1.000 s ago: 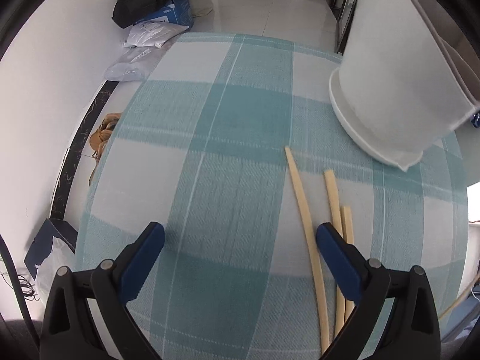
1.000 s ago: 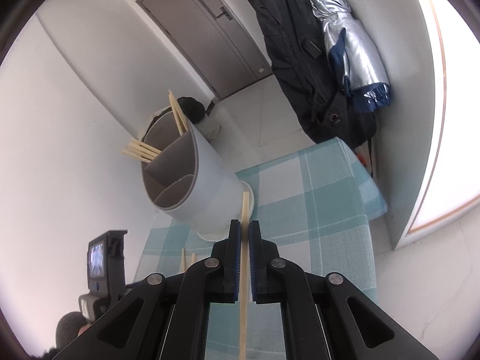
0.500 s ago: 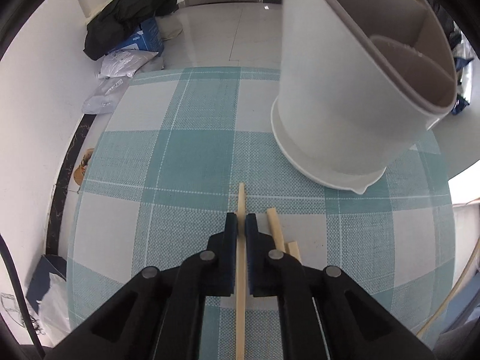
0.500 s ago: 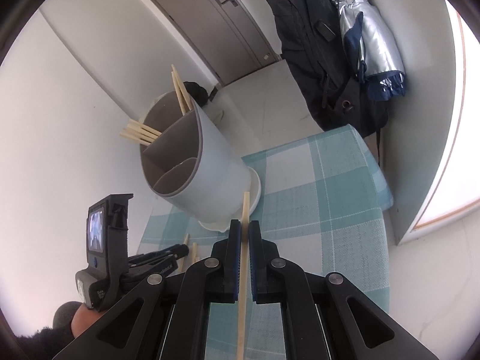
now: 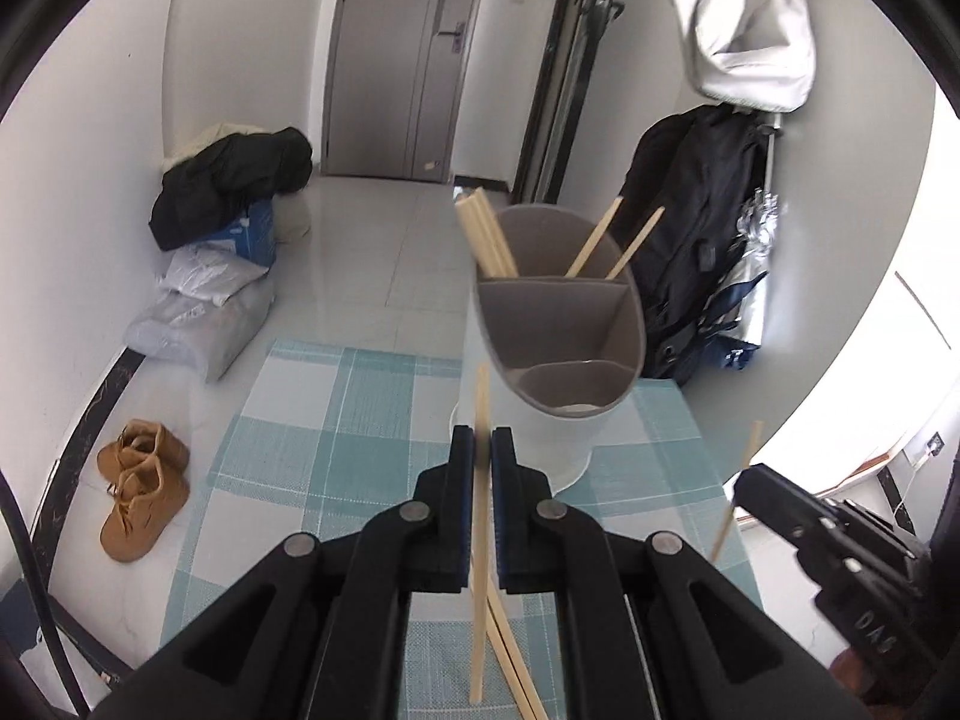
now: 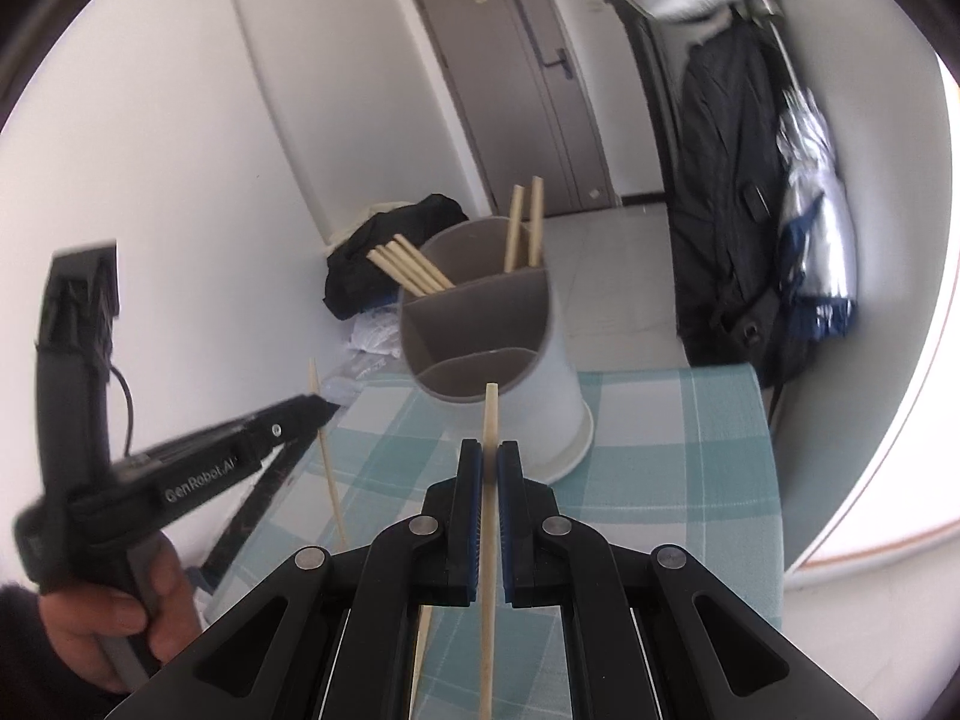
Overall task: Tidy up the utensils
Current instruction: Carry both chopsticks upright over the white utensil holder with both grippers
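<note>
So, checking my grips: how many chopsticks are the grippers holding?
2: one chopstick clamped in the left gripper, another chopstick in the right gripper. More stand in the holder.

left gripper point(image 5: 482, 450) jaws clamp chopstick point(image 5: 479, 516) | divided holder point(image 5: 561, 324) ahead | checked tablecloth point(image 5: 336, 420)

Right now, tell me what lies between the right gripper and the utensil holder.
Only bare checked tablecloth, in the right wrist view; the right gripper clamps a chopstick pointing at the utensil holder.
</note>
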`<state>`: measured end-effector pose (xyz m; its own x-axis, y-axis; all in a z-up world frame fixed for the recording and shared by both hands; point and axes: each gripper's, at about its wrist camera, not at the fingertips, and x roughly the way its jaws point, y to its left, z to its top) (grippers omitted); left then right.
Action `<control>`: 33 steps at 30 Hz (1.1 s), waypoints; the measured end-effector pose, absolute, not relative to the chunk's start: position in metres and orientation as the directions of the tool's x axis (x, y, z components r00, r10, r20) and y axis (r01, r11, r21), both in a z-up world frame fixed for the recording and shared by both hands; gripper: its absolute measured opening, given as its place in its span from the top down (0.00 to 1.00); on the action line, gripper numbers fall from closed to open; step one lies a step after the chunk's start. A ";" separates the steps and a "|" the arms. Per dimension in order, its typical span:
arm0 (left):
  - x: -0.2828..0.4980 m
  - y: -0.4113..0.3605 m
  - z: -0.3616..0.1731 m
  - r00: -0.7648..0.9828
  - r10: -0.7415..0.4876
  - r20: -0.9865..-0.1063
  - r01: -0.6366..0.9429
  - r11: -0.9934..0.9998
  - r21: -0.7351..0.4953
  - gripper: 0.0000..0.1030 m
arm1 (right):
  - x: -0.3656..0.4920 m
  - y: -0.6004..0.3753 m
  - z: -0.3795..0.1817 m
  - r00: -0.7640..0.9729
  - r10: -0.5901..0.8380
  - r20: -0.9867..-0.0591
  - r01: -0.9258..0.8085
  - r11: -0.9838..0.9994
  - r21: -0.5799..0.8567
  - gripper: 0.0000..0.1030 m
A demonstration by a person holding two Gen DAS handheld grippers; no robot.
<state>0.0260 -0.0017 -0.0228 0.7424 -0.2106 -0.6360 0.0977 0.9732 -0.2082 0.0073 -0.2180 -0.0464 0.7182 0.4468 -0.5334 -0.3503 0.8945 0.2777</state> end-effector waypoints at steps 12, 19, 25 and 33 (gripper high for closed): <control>0.021 0.016 -0.025 0.722 -0.242 -0.648 0.120 0.966 -0.227 0.98 | -0.019 -0.198 -0.040 0.746 0.441 -0.498 -0.367 0.897 0.245 0.96; 0.013 0.019 -0.020 0.719 -0.252 -0.647 0.132 0.965 -0.229 0.99 | -0.027 -0.193 -0.040 0.744 0.442 -0.501 -0.370 0.897 0.242 0.96; 0.012 0.014 -0.011 0.714 -0.273 -0.645 0.165 0.961 -0.223 0.99 | -0.030 -0.195 -0.034 0.747 0.474 -0.467 -0.377 0.880 0.290 0.96; 0.018 0.010 -0.003 0.693 -0.289 -0.660 0.194 0.957 -0.216 0.99 | -0.030 -0.195 -0.027 0.751 0.499 -0.433 -0.399 0.865 0.305 0.96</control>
<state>0.0178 0.0095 -0.0031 0.6932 -0.2890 -0.6603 0.1937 0.9571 -0.2156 -0.0304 -0.1946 -0.0267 0.7510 0.4987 -0.4329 -0.3988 0.8650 0.3045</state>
